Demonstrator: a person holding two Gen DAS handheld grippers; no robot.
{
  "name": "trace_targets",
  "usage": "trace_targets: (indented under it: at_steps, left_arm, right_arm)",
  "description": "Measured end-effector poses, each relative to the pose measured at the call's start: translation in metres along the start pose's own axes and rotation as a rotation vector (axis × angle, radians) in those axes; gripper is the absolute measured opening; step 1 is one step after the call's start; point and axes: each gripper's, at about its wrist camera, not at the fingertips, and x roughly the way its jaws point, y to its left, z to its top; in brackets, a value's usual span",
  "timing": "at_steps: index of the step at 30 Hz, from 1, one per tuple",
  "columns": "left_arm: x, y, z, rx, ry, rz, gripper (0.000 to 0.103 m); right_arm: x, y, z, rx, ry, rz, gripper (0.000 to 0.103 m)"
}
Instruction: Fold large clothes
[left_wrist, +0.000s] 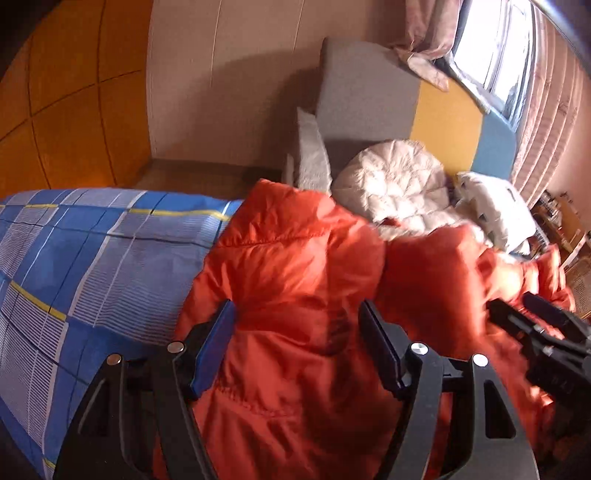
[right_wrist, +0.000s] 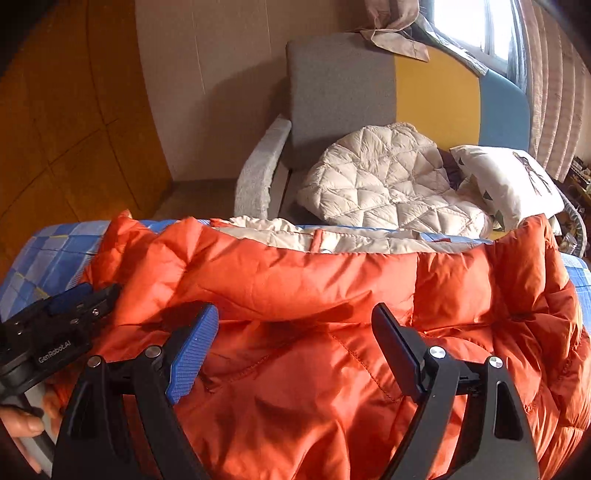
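An orange puffer jacket (left_wrist: 295, 280) lies spread on a bed with a blue plaid sheet (left_wrist: 92, 251). In the right wrist view the jacket (right_wrist: 314, 295) fills the foreground, with its pale lining (right_wrist: 295, 236) showing at the far edge. My left gripper (left_wrist: 297, 317) is open, just above the jacket's left part, holding nothing. My right gripper (right_wrist: 295, 321) is open over the jacket's middle, also empty. The right gripper shows at the right edge of the left wrist view (left_wrist: 535, 325). The left gripper shows at the left of the right wrist view (right_wrist: 74, 306).
A grey, yellow and blue armchair (right_wrist: 340, 88) stands beyond the bed, holding a white quilted jacket (right_wrist: 384, 181) and a white pillow (right_wrist: 513, 181). An orange wooden wardrobe (left_wrist: 74, 92) is at the left. A window with curtains (left_wrist: 491, 48) is at the upper right.
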Motion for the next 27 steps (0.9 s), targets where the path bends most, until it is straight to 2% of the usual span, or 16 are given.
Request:
trace_targets:
  at_steps: [2,8,12,14,18,27]
  left_arm:
    - [0.007,0.001,-0.006,0.008,0.008,0.003,0.068]
    - [0.017,0.006,-0.012,-0.027,0.016,-0.002,0.068]
    - [0.004,0.002,-0.012,0.002,0.016,0.019,0.068]
    - [-0.013,0.002,-0.012,-0.006,-0.016,0.021,0.069]
    - [-0.047,0.000,-0.020,-0.042,-0.073,-0.009,0.070]
    - [-0.092,-0.056,-0.052,0.086,-0.098,-0.101,0.070]
  right_arm:
    - [0.016,-0.004,-0.005,0.018,0.058,0.003,0.084]
    - [0.039,-0.003,-0.017,0.016,0.054,-0.016,0.086]
    - [0.022,-0.014,-0.014,0.051,0.080,0.026,0.086]
    - [0.004,-0.028,-0.015,0.081,0.059,0.044,0.086]
    - [-0.030,-0.069,-0.025,0.158,0.027,0.023,0.087]
    - [-0.085,-0.195,-0.055,0.355,0.000,-0.099,0.088]
